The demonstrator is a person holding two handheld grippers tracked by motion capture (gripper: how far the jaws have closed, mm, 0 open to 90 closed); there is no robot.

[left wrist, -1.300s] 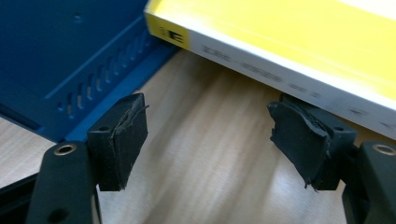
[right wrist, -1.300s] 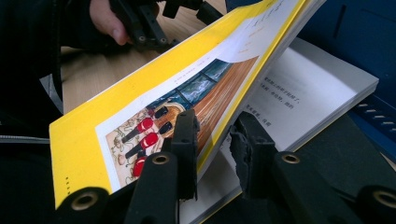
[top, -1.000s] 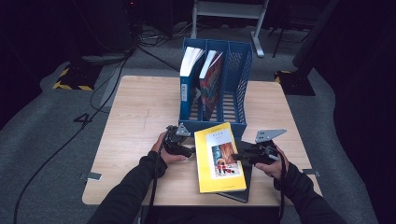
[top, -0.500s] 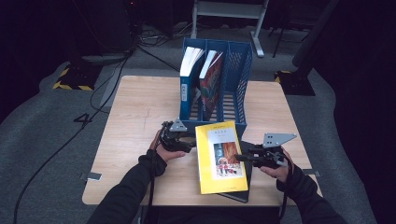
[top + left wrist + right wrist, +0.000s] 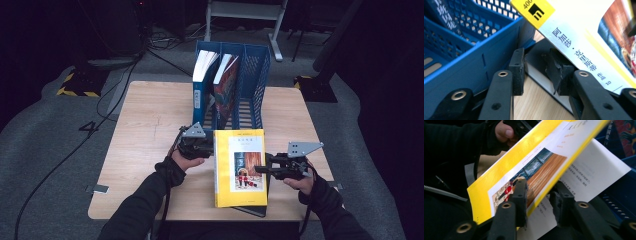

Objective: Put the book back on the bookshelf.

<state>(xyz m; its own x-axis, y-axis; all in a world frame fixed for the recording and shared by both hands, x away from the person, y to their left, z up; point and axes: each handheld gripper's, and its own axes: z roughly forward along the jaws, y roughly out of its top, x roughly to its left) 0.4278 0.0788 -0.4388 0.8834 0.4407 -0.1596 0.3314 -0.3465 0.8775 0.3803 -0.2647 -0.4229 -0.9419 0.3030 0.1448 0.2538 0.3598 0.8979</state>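
The right gripper (image 5: 537, 202) has its jaws, which have just been opening, astride the yellow book (image 5: 240, 167)'s front cover, one above and one below, a loose page beneath. In its own view the left gripper (image 5: 537, 71), jaws just closing, straddles the spine edge; whether they pinch is unclear. The high view counts two books in the blue rack (image 5: 255, 75), and one dark book (image 5: 250, 210) underneath.
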